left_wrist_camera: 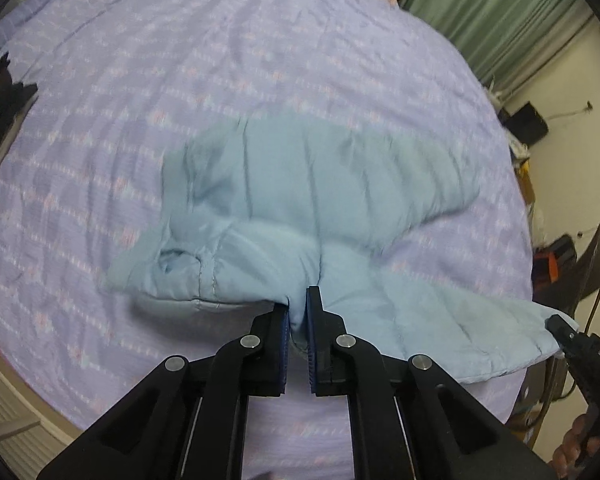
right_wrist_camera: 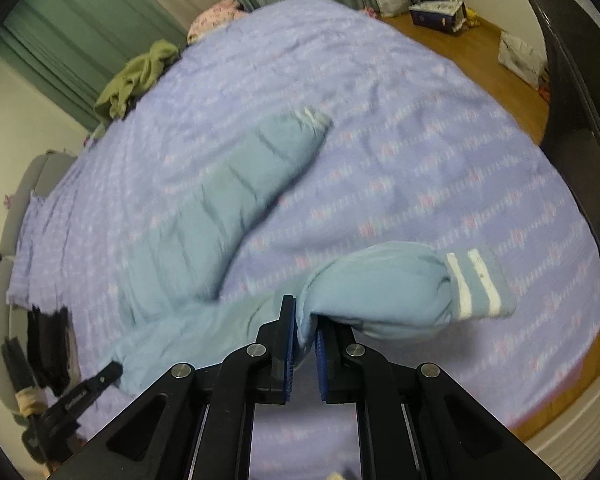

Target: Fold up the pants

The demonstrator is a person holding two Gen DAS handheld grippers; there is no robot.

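Light blue quilted pants [left_wrist_camera: 300,200] lie on a purple patterned bedspread [left_wrist_camera: 180,60]. My left gripper [left_wrist_camera: 298,300] is shut on the pants' near edge by the waist and lifts it a little. My right gripper [right_wrist_camera: 306,316] is shut on the pants [right_wrist_camera: 220,200] at the near leg, close to its white-striped cuff [right_wrist_camera: 476,284], which hangs raised off the bed. The far leg lies flat, its cuff [right_wrist_camera: 312,118] pointing away. Each gripper shows in the other's view: the right one [left_wrist_camera: 568,336] and the left one [right_wrist_camera: 96,384].
Olive clothes [right_wrist_camera: 136,76] and a pink item [right_wrist_camera: 216,20] lie at the bed's far end. Dark clothing [left_wrist_camera: 0,96] sits at the left edge. A black chair [right_wrist_camera: 572,100] stands beside the bed, with bags and boxes [right_wrist_camera: 440,12] on the wooden floor. Green curtains [left_wrist_camera: 492,12] hang behind.
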